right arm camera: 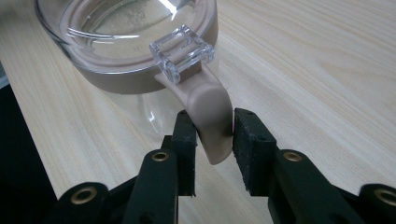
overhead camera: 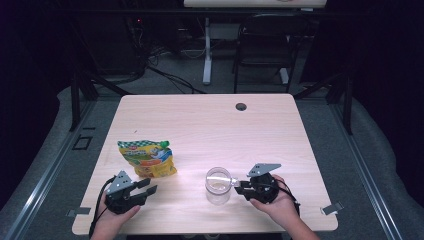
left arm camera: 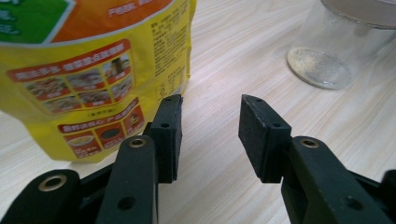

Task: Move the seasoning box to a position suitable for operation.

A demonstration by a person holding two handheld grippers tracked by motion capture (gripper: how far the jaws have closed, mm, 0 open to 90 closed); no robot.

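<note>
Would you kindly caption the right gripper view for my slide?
Right gripper flanks the glass jar lid's beige latch tab.

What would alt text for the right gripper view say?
Two black fingers of the right gripper flank the beige latch tab of a clear glass jar's lid, the tab between them. The jar stands on a pale wooden table.
</note>
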